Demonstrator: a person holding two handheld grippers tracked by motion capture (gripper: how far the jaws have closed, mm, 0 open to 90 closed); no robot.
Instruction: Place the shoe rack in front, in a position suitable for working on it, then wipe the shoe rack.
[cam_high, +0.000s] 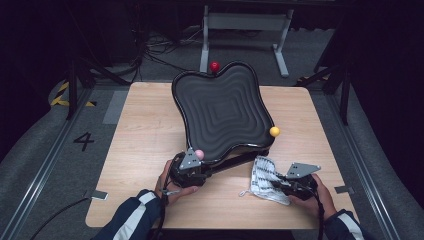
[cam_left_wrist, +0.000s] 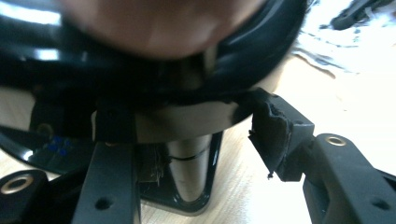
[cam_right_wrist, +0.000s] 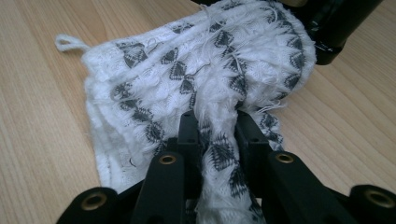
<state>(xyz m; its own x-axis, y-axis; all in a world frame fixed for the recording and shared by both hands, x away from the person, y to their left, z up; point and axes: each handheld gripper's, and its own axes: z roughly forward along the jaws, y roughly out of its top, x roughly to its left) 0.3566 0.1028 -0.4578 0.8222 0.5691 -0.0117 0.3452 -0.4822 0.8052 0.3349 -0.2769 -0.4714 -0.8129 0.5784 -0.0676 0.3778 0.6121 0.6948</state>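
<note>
A black wavy-edged tray (cam_high: 220, 110) stands tilted on a stand on the wooden table (cam_high: 145, 130), with a red ball (cam_high: 214, 66), a yellow ball (cam_high: 274, 131) and a pink ball (cam_high: 199, 154) at its corners. My left gripper (cam_high: 196, 165) is at the tray's near-left corner by the pink ball. In the left gripper view its jaws (cam_left_wrist: 194, 119) stand apart on either side of the tray's rim (cam_left_wrist: 252, 60) and a support post (cam_left_wrist: 187, 163); the pink ball (cam_left_wrist: 159, 23) looms blurred above. My right gripper (cam_right_wrist: 217, 121) is shut on a white cloth (cam_right_wrist: 187, 70) with a grey pattern, which lies near the front right (cam_high: 262, 175).
A black base part of the stand (cam_right_wrist: 336, 28) sits just beyond the cloth. A white metal frame (cam_high: 245, 22) and cables lie on the floor behind the table. A "4" marking (cam_high: 84, 141) is on the floor at the left.
</note>
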